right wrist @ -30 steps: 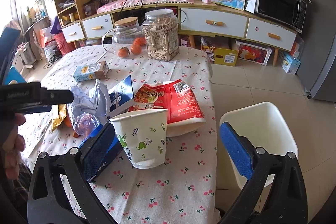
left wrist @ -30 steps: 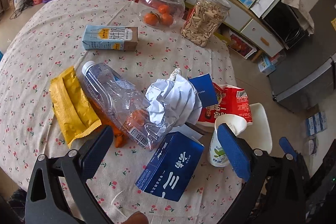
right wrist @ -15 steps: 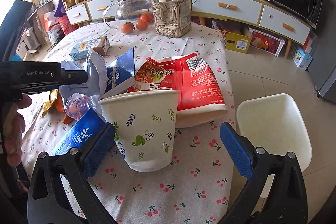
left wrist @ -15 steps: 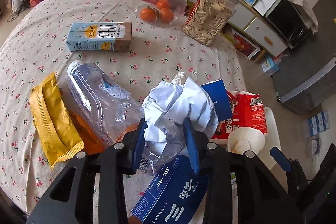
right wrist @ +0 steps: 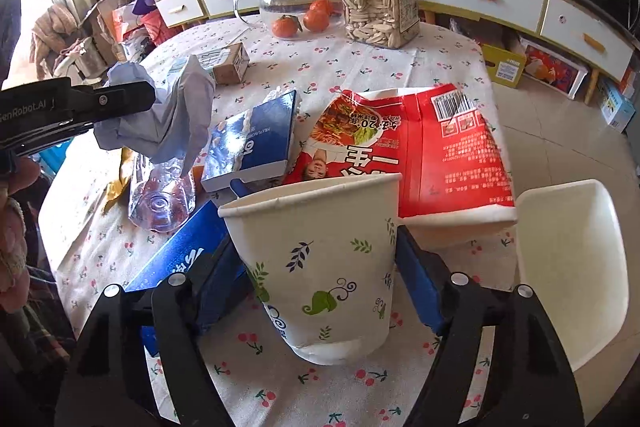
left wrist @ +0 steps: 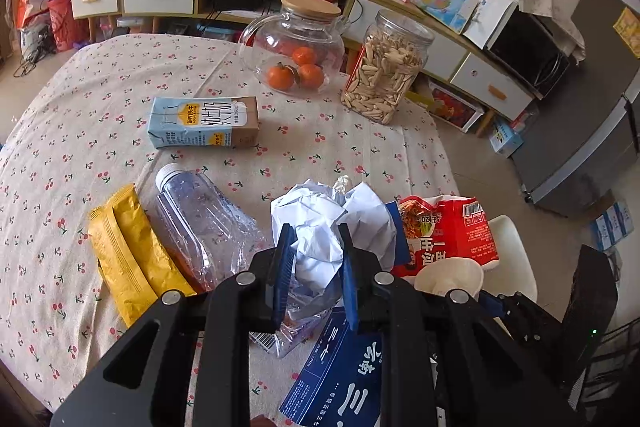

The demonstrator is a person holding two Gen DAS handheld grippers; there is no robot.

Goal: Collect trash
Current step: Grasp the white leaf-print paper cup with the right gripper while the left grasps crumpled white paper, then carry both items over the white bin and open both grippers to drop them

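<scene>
Claws both clamped — left claw (left wrist: 314,259) on crumpled paper (left wrist: 324,223), right claw (right wrist: 320,267) on paper cup (right wrist: 320,267).

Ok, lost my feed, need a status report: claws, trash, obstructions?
Left claw shut on crumpled paper. Right claw closed on paper cup. White bin beside table, path open.

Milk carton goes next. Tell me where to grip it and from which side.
Take the milk carton across its narrow width at mid-length, coming from above. It lies flat on its broad face with its long sides exposed and nothing touching it, so fingers should fit on both.
</scene>
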